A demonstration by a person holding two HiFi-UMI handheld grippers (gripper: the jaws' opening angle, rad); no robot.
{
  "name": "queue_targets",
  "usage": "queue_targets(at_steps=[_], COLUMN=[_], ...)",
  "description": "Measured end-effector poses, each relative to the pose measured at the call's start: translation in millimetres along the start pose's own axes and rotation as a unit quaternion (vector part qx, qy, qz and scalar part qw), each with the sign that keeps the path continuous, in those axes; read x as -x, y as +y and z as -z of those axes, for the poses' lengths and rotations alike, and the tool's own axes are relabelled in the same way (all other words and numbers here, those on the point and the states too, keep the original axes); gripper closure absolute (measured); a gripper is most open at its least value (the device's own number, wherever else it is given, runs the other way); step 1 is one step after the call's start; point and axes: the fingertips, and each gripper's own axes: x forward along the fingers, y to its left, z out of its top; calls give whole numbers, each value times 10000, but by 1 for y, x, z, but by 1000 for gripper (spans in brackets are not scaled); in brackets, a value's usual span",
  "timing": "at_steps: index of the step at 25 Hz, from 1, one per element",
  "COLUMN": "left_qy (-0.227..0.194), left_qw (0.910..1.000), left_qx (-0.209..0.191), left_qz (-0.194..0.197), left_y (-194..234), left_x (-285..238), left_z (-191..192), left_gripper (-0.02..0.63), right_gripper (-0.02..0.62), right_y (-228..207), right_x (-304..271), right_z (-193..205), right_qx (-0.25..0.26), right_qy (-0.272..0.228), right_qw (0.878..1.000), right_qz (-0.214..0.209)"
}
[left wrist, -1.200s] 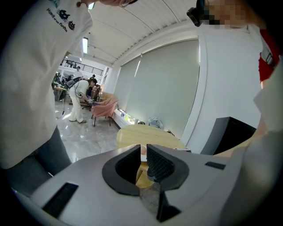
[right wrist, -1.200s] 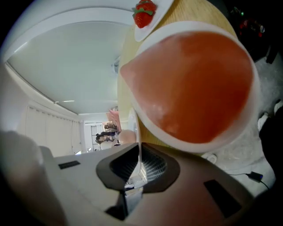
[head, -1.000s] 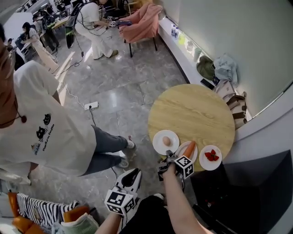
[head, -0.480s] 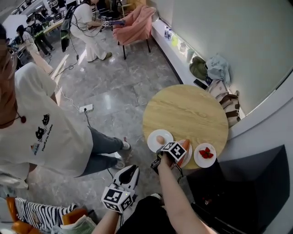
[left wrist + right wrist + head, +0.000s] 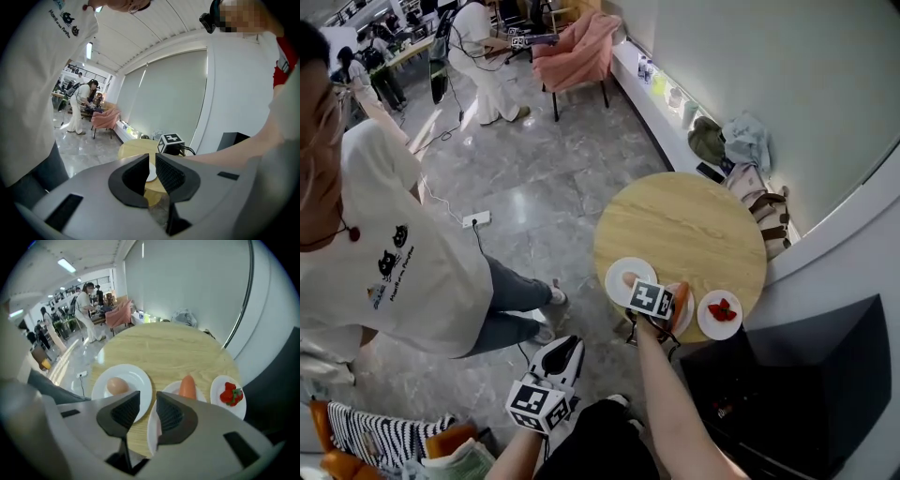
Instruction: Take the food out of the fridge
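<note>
Left tool (image 5: 152,163) hangs low beside the person's leg, well short of the worktop (image 5: 694,220); jaws a narrow slit apart, nothing in them. A bystander in a white T-shirt (image 5: 394,272) stands further left.

Round wooden worktop carries three white plates along its near edge. Left plate (image 5: 136,376) holds an egg (image 5: 117,385).

Right tool (image 5: 147,409) hovers tilted down over the near rim of the middle plate (image 5: 168,389). Its jaws have just been opening and stand apart; only bare wood and the plate rim show in the gap. It grips nothing.

Carrot (image 5: 187,386) lies on that middle plate, just beyond the right jaw. Right plate (image 5: 220,383) holds strawberries (image 5: 230,393).

A dark cabinet (image 5: 787,375) stands to the right of the worktop.
</note>
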Motion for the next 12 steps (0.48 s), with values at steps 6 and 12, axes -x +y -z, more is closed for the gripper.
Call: queue_targets(at_steps=[6, 12], left_qy=[-121, -75], left_qw=[9999, 9989], left_qx=[18, -11], left_qz=[76, 453], left_y=[-7, -47], left_x=[6, 9], left_z=[-14, -16], left_gripper=[560, 560], right_gripper=[577, 584], right_y=[16, 14], right_x=[98, 235], right_z=[-6, 44], right_qx=[-782, -1426], right_qy=[-1451, -2239], right_qw=[9715, 9039], right_qz=[-1703, -3353])
